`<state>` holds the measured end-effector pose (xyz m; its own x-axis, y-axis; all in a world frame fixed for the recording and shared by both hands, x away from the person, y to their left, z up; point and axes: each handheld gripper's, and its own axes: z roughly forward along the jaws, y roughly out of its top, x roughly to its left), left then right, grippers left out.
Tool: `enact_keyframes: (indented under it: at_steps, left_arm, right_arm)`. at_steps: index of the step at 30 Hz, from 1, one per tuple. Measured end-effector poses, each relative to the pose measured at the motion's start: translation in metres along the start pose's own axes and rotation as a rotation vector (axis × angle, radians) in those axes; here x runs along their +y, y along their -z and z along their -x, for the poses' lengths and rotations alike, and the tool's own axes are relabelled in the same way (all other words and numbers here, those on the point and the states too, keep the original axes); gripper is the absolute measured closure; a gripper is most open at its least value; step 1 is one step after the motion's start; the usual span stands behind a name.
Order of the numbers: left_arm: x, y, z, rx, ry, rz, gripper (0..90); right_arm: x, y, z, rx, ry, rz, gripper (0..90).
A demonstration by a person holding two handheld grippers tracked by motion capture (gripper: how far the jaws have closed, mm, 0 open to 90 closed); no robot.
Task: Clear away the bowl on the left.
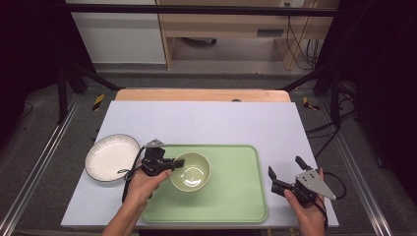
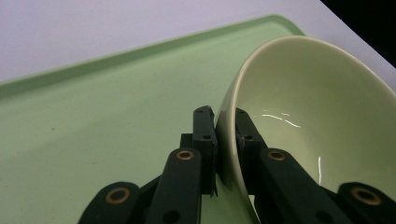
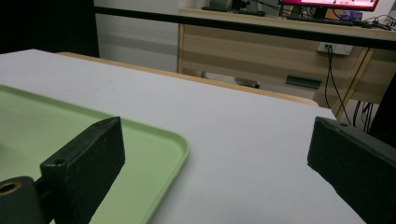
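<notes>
A pale green bowl [image 1: 192,172] rests on the green tray [image 1: 236,196], toward the tray's left side. My left gripper [image 1: 177,163] is shut on the bowl's left rim. In the left gripper view one jaw lies outside the bowl [image 2: 308,116] wall and the other inside it, both pressed against the rim, with the gripper [image 2: 224,121] low over the tray [image 2: 93,130]. My right gripper [image 1: 285,167] stands open over the white table cover just right of the tray, nothing between its jaws. In the right gripper view the gripper [image 3: 215,154] frames the tray's corner [image 3: 159,144].
A white plate with a dark rim [image 1: 112,157] lies on the table cover left of the tray. The white cover [image 1: 211,120] stretches bare behind the tray to the wooden table edge [image 1: 201,95]. A dark frame and rails flank the table; a desk with cables [image 3: 336,60] stands beyond.
</notes>
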<state>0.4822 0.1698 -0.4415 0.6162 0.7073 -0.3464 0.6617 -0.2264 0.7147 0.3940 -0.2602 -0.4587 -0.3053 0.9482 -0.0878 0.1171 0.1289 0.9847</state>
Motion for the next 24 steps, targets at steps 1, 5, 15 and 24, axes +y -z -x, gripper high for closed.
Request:
enact_keyframes:
  at_steps: [1, 5, 15, 24]
  left_arm:
    - [-0.0002, -0.0007, 0.0001, -0.001, -0.001, -0.003, 82.7]
    - [-0.0008, -0.0038, 0.0014, -0.003, -0.001, -0.008, 82.7]
    - [-0.0015, -0.0065, 0.0044, -0.009, -0.014, -0.027, 82.6]
    - [-0.0029, -0.0095, 0.0072, -0.017, -0.021, -0.040, 82.6]
  right_arm:
    - [0.0000, 0.0000, 0.0000, 0.000, 0.000, 0.000, 4.2]
    - [-0.0001, -0.0001, 0.0001, 0.001, 0.000, -0.003, 4.2]
    - [-0.0003, 0.0000, 0.0005, -0.001, 0.000, -0.004, 4.3]
    - [-0.0003, 0.0001, 0.0006, 0.000, 0.000, -0.005, 4.3]
